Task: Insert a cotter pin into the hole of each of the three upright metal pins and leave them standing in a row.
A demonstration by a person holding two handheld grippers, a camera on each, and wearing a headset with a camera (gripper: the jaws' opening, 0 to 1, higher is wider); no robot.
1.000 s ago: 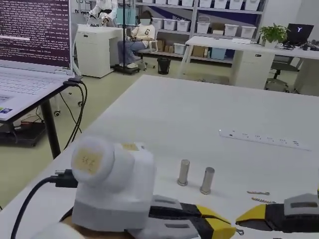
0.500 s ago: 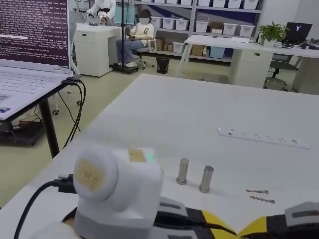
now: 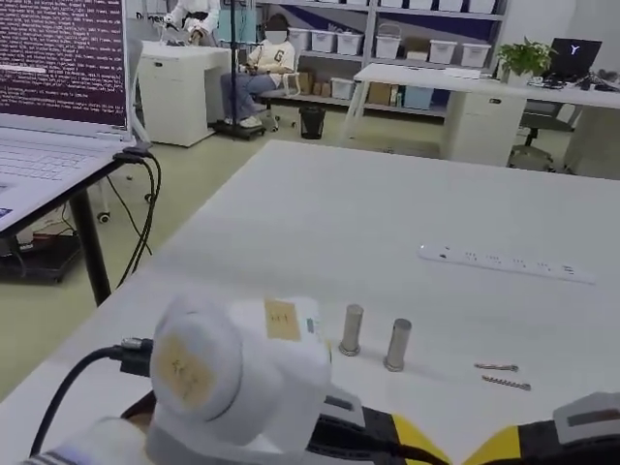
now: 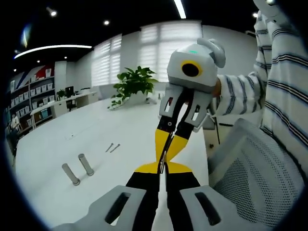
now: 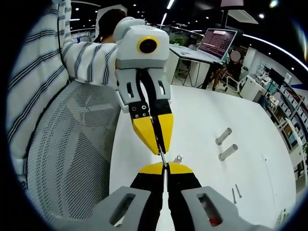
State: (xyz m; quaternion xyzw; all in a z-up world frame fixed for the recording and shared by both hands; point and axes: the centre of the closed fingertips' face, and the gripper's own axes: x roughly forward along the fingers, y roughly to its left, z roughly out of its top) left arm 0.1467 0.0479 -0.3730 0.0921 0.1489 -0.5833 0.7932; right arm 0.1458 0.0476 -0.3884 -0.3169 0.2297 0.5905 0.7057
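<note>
Your left gripper (image 4: 162, 167) and right gripper (image 5: 164, 167) meet tip to tip, fingers clenched, catch too small to tell; two upright metal pins (image 3: 351, 329) stand ahead on the worktop (image 3: 387, 223).

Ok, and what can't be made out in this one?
- Thin piece between left hand-held gripper and right hand-held gripper tips: too small to name in right gripper view; head view's bottom edge cuts it off.
- Holes in the two metal pins: too small in every view.

Left tool (image 4: 162, 168) and right tool (image 4: 164, 155) meet tip-to-tip.
</note>
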